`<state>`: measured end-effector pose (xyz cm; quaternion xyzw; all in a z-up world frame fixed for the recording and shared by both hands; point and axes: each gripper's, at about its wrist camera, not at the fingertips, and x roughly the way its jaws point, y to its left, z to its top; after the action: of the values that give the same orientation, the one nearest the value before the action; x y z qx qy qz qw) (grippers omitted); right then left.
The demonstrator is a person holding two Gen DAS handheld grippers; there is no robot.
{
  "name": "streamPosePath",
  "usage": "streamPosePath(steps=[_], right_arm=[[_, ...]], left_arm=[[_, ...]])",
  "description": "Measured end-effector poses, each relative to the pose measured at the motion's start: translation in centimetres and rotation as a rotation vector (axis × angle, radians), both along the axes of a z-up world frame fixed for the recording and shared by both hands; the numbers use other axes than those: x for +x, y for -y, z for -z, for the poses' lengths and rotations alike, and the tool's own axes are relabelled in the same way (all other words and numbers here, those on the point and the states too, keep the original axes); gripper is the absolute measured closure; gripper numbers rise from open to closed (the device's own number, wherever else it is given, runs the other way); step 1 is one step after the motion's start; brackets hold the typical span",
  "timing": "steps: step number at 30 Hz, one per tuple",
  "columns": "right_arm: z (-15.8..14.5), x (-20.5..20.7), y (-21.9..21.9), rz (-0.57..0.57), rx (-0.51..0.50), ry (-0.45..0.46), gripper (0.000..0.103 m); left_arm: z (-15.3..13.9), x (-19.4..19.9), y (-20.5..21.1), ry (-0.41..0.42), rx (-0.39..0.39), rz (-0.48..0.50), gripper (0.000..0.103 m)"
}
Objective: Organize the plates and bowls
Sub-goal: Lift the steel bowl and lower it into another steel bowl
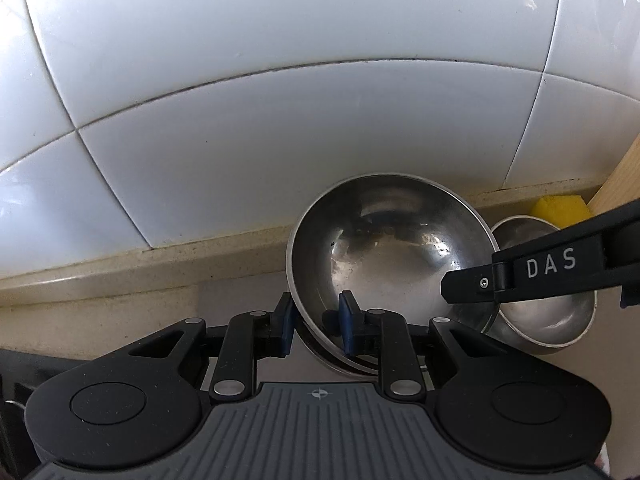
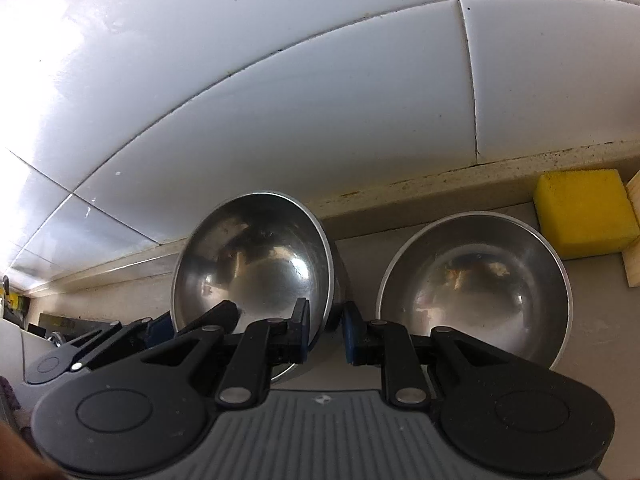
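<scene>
Steel bowl [image 1: 384, 256], shiny, tilted, smudged inside

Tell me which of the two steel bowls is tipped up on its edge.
The left steel bowl, pinched at its rim by both grippers, is tipped toward the cameras. The right steel bowl, nearer the yellow sponge, sits flat.

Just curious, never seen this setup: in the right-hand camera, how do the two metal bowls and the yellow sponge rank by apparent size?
1-2. Left tilted bowl and right bowl: look alike, tilt and distance differ, unranked.
3. Yellow sponge.
</scene>
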<state>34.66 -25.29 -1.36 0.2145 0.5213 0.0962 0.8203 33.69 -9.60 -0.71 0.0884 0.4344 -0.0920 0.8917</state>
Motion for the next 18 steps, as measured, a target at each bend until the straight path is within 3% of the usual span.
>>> streamPosePath(steps=[9,18], right_arm=[[-1.4,-0.3,-0.6,0.007,-0.023,0.013,0.098],[-2.3,-0.9,0.1,0.019,-0.024,0.021,0.097]], left_arm=[[0.8,0.5,-0.4,-0.019,-0.005,-0.014,0.079],[-0.6,0.0,-0.4,0.009,-0.002,-0.015,0.076]])
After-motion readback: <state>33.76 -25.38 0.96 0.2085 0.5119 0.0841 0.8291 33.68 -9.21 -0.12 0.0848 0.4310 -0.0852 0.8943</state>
